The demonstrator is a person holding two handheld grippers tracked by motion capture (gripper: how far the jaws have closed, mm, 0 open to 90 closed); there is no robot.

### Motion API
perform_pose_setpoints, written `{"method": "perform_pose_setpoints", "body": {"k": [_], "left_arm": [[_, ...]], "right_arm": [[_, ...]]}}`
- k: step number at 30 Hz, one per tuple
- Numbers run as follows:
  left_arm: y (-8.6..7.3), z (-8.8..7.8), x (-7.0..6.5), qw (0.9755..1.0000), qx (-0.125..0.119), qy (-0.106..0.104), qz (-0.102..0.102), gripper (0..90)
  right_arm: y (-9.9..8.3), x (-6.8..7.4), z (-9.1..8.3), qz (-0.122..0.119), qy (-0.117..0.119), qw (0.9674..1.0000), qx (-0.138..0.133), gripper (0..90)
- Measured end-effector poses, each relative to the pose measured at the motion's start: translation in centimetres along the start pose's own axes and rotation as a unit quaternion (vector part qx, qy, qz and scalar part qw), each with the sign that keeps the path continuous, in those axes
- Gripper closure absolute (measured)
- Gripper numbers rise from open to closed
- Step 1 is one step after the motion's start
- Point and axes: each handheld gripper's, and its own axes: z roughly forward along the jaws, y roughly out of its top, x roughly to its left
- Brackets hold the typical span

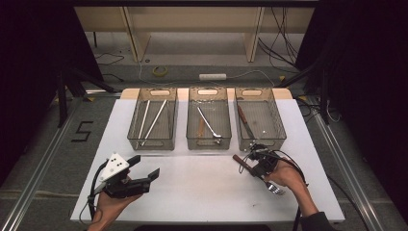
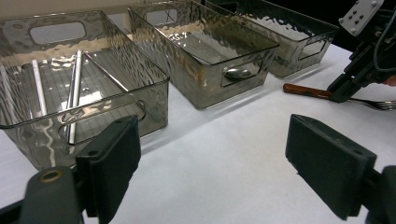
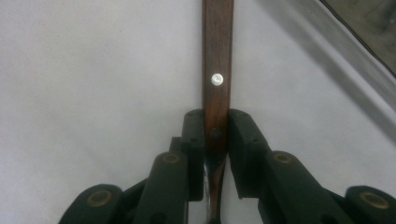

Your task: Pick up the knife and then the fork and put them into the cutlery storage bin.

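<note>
The jaws of the right gripper pinch the wooden handle of the fork near the desk's right edge, probably to lift it into a bin, while the left gripper waits open.

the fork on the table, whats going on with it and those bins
A person is sorting cutlery into three clear bins on a white table. The right gripper has its fingers closed on the wooden handle of a fork lying on the table in front of the right bin. The left gripper waits open and empty near the left bin, which holds metal chopsticks.
</note>
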Motion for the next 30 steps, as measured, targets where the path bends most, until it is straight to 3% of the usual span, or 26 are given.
{"method": "perform_pose_setpoints", "body": {"k": [19,26,30], "left_arm": [[-0.1,0.1,0.0,1.0,0.002,0.002,-0.002,17.6],[0.0,0.0,0.1,1.0,0.001,0.003,-0.002,17.7],[-0.1,0.1,0.1,1.0,0.003,0.004,-0.002,17.7]], "right_arm": [[-0.6,-1.1,-2.0,0.012,0.007,0.9983,-0.056,78.0],[-1.2,-2.0,-3.6,0.031,0.006,0.9951,-0.094,78.0],[-1.5,-2.3,-4.4,0.033,0.019,0.9933,-0.109,78.0]]}}
